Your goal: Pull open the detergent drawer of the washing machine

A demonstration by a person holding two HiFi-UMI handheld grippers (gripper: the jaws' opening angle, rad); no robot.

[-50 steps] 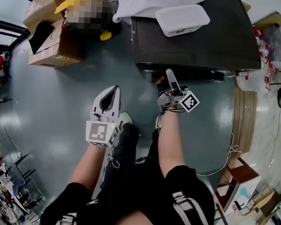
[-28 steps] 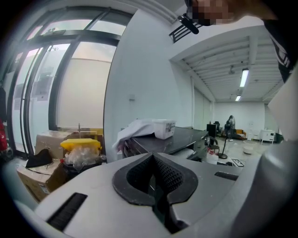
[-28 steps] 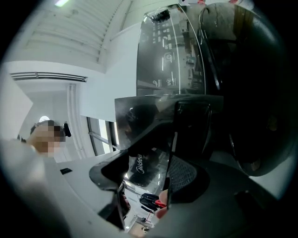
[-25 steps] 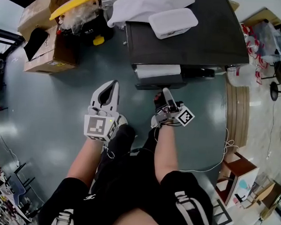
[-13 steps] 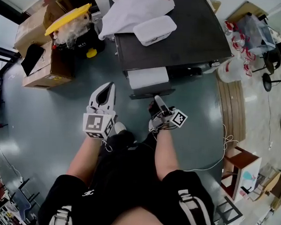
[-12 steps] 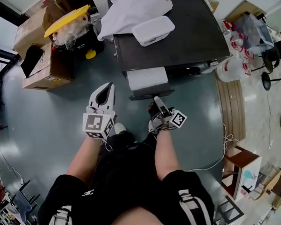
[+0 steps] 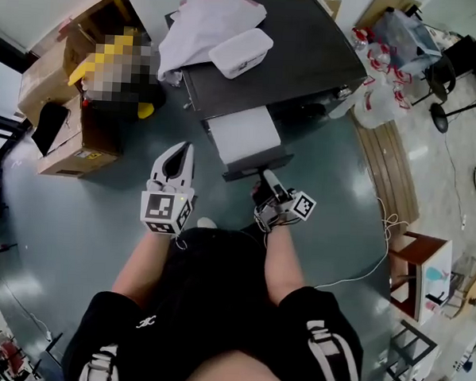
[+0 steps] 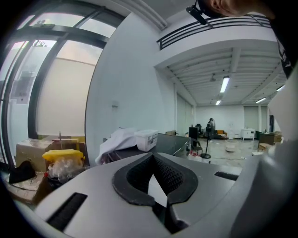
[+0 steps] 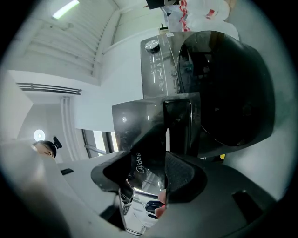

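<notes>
**One detergent drawer (image 7: 242,136), drawn well out of the washing machine (image 7: 293,45)**

Location: the drawer is seen projecting from the upper front of the machine, over the floor, between the machine and the person.

Progress: most of the pull is judged done. A long stretch of the white tray is exposed in the head view. Whether the end stop is reached cannot be told. Any last bit of travel and the release are judged to remain.

Orientation: the drawer is held level, with its open tray turned upward. Its long axis is laid straight out from the machine's front toward the person, and its dark front panel is turned toward the person.

Right gripper (image 7: 264,179): clamped on the dark, glossy front panel, which is seen between its pads in the right gripper view. Its jaws have just been closing further.

Left gripper (image 7: 181,149): clenched on nothing, tips together, and held well clear to the left of the drawer.
</notes>
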